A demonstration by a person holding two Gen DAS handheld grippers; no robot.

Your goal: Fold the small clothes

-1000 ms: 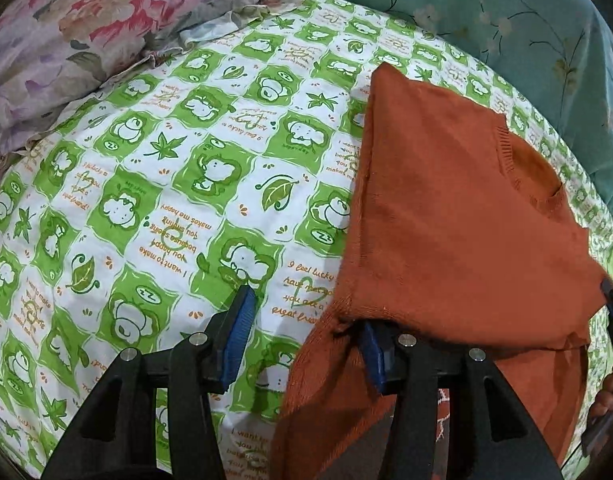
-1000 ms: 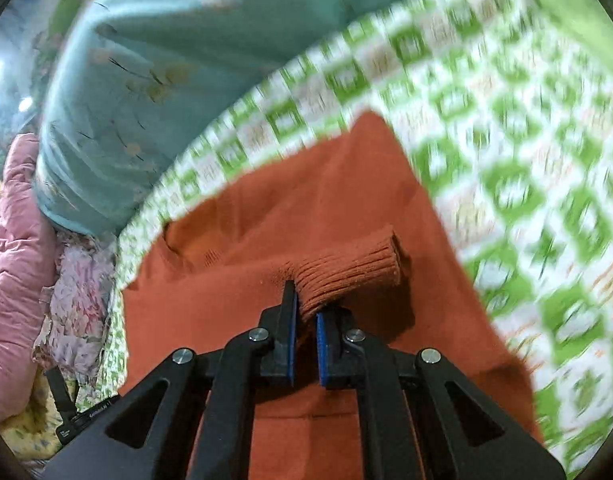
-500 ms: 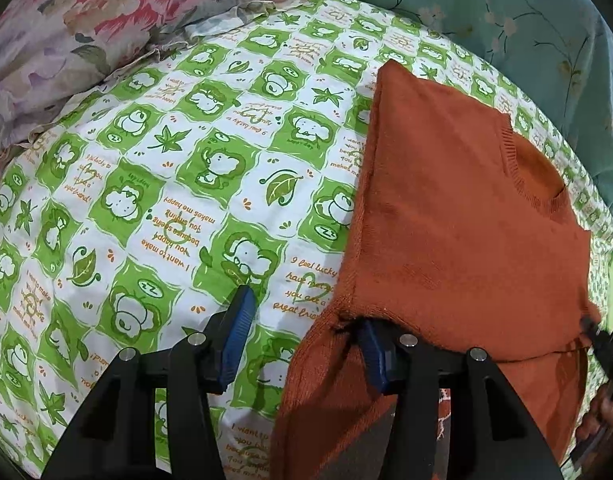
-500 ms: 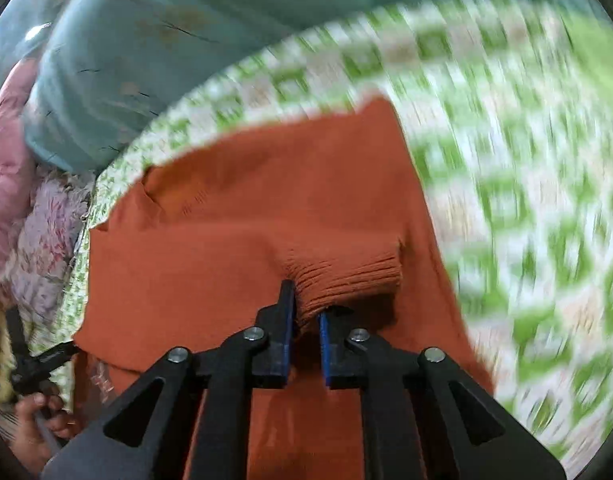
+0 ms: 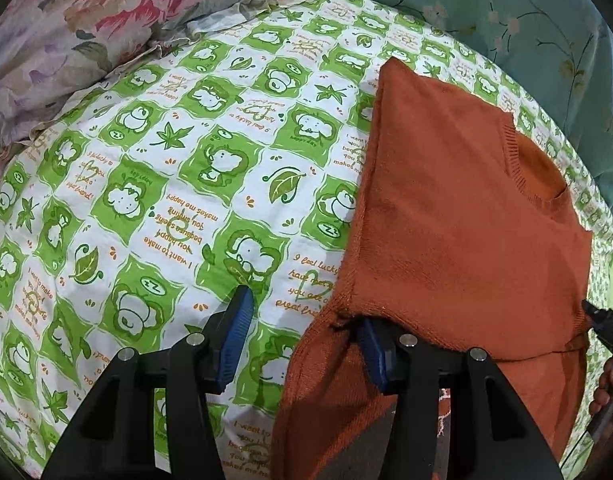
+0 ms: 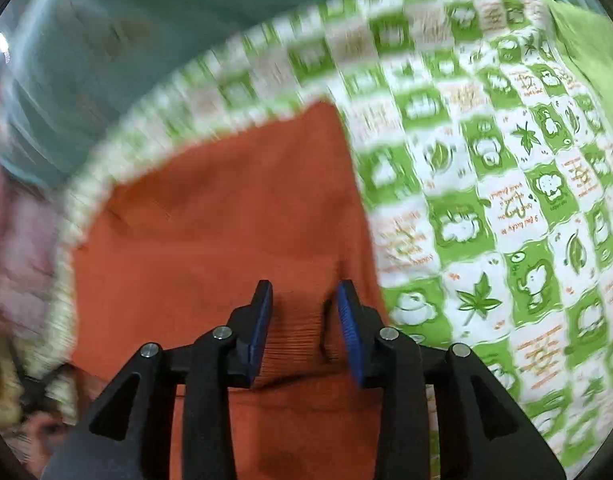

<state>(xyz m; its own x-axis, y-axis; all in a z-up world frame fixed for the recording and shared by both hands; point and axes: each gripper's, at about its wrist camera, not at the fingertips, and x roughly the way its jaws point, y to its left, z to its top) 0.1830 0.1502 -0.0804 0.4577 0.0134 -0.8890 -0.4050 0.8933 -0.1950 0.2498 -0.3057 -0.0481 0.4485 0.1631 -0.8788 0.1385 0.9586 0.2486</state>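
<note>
- The bed, under a smooth green-and-white checked sheet printed with cartoon elephants and leaves, carries everything; a teal floral quilt bunches along its far edge and a pink-flowered pillow sits at the far left.
- Lying flat on the right part of that sheet is the rust-orange knitted sweater, soft and matte, ribbed neckline showing, sides tucked in to a narrow panel — partly folded, I judge, with the lengthwise fold still to come.
- The ribbed orange cuff lies on the sweater's body, sleeve brought across.
- Left gripper: fingers spread wide, the right-side one slipped under the sweater's near edge, the other over bare sheet, nothing clamped.
- Right gripper: fingers parted either side of the cuff, released, not pinching.
</note>
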